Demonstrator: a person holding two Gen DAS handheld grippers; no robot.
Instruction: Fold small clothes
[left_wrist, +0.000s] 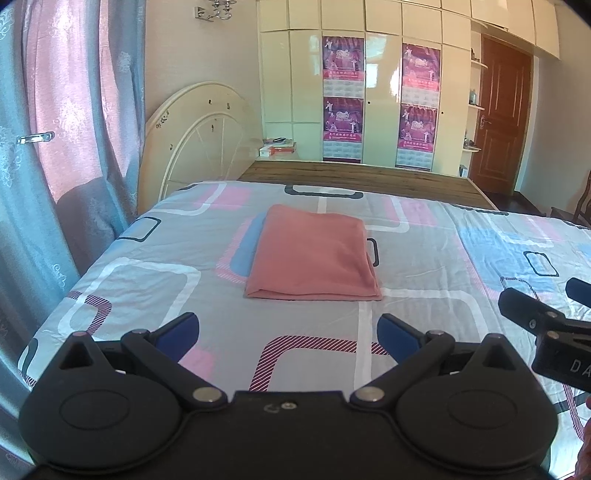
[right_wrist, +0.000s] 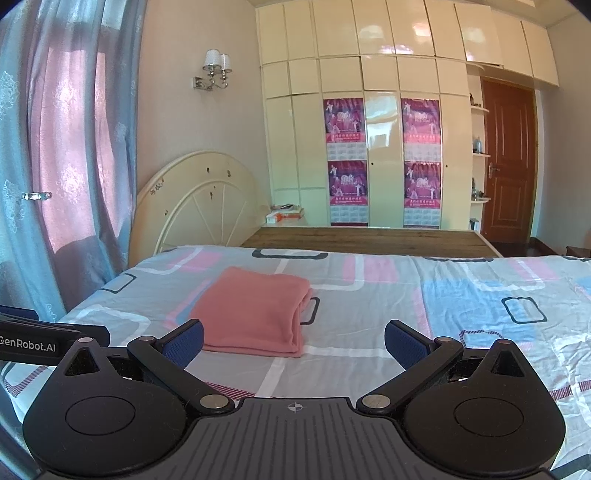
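Note:
A salmon-pink garment (left_wrist: 314, 254) lies folded into a neat rectangle on the patterned bedsheet (left_wrist: 147, 266). My left gripper (left_wrist: 288, 334) hovers just short of its near edge, open, with nothing between its blue pads. The right wrist view shows the same folded garment (right_wrist: 255, 310) ahead and left of centre. My right gripper (right_wrist: 293, 341) is open and holds nothing, its left pad close to the cloth's near corner. The right gripper's black body (left_wrist: 546, 325) shows at the right edge of the left wrist view, and the left gripper's body (right_wrist: 40, 339) at the left edge of the right wrist view.
The bed's left edge (left_wrist: 85, 273) drops off beside long blue-pink curtains (left_wrist: 55, 147). A cream headboard (left_wrist: 199, 140) leans on the far wall, with a bare wooden bed base (left_wrist: 362, 177), a cream wardrobe (left_wrist: 380, 92) and a brown door (left_wrist: 502, 114) beyond. Open sheet (right_wrist: 480, 295) lies right of the garment.

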